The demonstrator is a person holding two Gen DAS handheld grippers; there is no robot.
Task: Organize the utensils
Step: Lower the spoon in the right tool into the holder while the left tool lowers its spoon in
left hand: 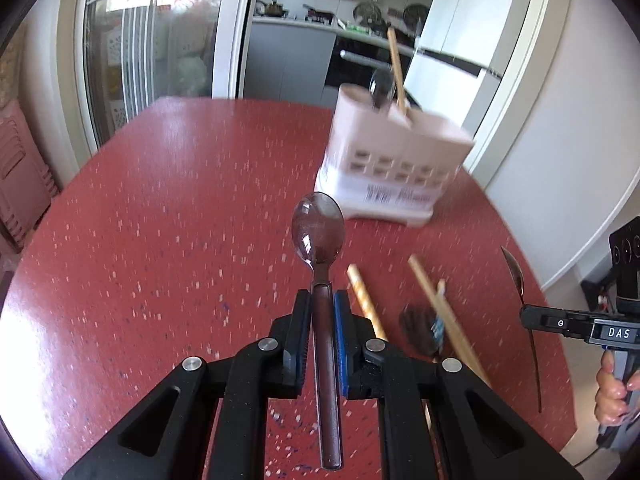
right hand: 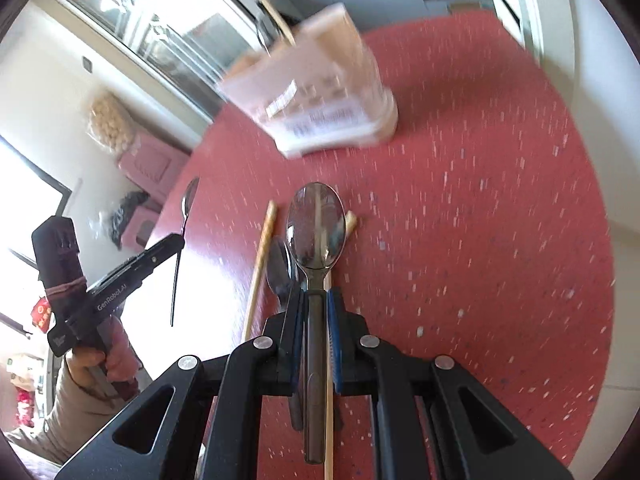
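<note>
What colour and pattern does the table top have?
The table is red with small pale specks scattered over it. The right wrist view shows it best.

A home dining area: red speckled table (left hand: 160,200), kitchen counter (left hand: 304,26) with cookware, glass sliding door (left hand: 152,40).

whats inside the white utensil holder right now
The utensil holder shows a spoon and a wooden chopstick standing up out of its top. Its walls hide their lower ends and anything else lying deeper inside.
</note>
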